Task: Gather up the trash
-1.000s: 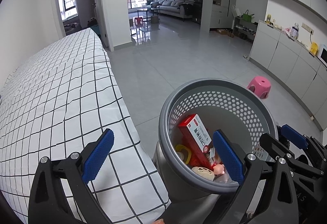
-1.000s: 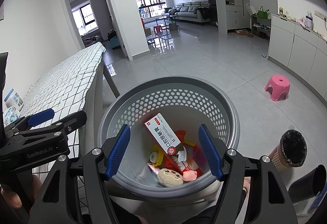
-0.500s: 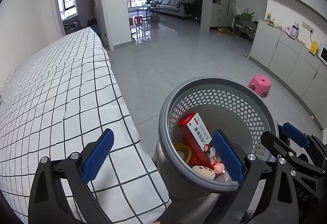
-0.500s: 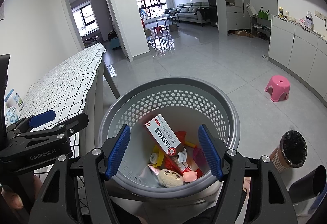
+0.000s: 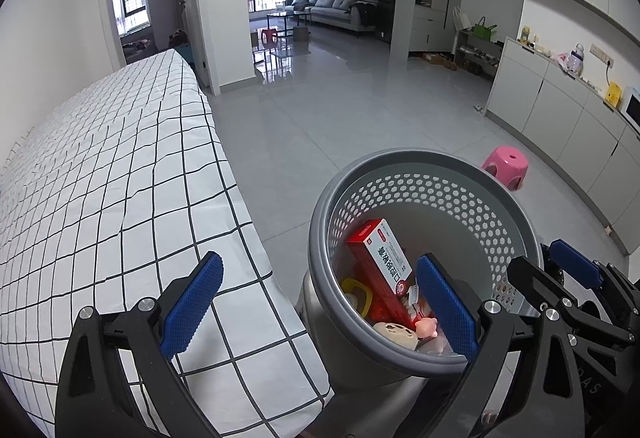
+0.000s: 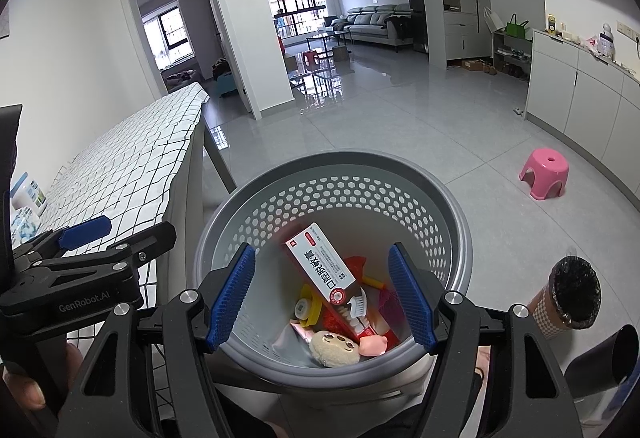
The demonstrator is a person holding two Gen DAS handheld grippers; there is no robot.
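A grey perforated basket [image 5: 400, 158] [image 6: 332, 160] stands beside the table. Inside lie a red-and-white box [image 5: 380, 262] [image 6: 320, 266], a round plush toy [image 6: 332, 348], a pink toy [image 6: 372, 344], a yellow piece [image 6: 308, 308] and a white brush [image 6: 358, 304]. My right gripper [image 6: 322, 298] [image 5: 546, 266] hangs open above the basket's mouth with nothing between its blue pads. My left gripper [image 5: 320, 302] [image 6: 124, 234] is open too, straddling the table edge and the basket's left rim, holding nothing.
The table with a white black-grid cloth [image 5: 120, 178] runs along the left, with packets [image 6: 26, 194] on it. A pink stool [image 5: 506, 166] [image 6: 546, 174] stands on the tiled floor to the right. A checkered cup [image 6: 572, 302] and a dark cylinder [image 6: 604, 362] stand near right. Cabinets [image 5: 560, 110] line the right wall.
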